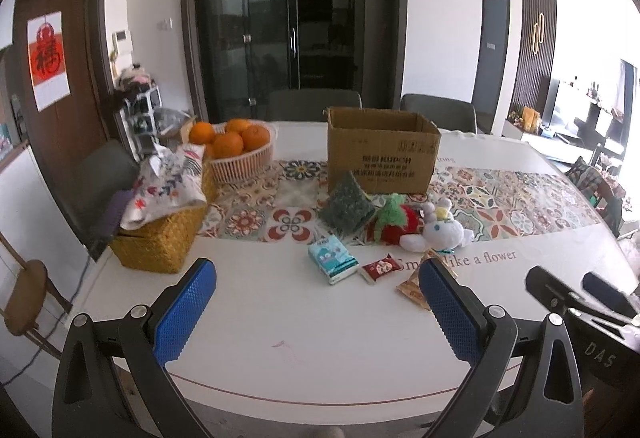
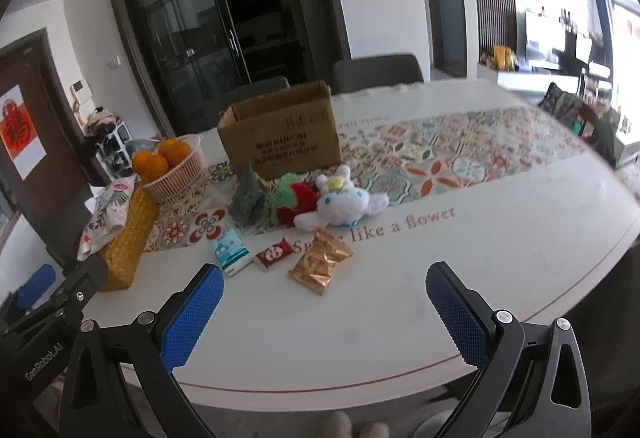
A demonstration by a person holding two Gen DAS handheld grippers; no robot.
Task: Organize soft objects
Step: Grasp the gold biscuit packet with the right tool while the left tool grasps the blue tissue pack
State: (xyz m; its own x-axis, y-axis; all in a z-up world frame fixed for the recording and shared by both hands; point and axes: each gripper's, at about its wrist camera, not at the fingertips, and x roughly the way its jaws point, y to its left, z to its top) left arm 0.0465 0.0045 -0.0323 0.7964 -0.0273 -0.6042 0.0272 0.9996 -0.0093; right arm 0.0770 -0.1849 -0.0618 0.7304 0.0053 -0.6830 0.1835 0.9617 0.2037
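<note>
"like a flower" runs across the white table (image 2: 400, 298) and "GenRobot.AI" marks the left gripper (image 1: 320, 298) — both it and the right gripper (image 2: 324, 298) gape wide and empty, near the plush toys (image 2: 340, 200) before the cardboard box (image 2: 280, 134).

The left gripper (image 1: 316, 314) hides part of the gold snack bag (image 1: 410, 288) behind its right blue finger, and also some of the words printed on the bench (image 1: 280, 318). In the right view the white plush toy (image 2: 344, 200) covers part of those words too. The red strawberry plush (image 2: 296, 204) is half hidden behind the white one. The print on the cardboard box (image 2: 280, 134) is too blurry to read. The inside of the box cannot be seen. A flowery cloth (image 1: 168, 182) hides what is in the yellow basket (image 1: 156, 242). The bench's far right end is blurred.
</note>
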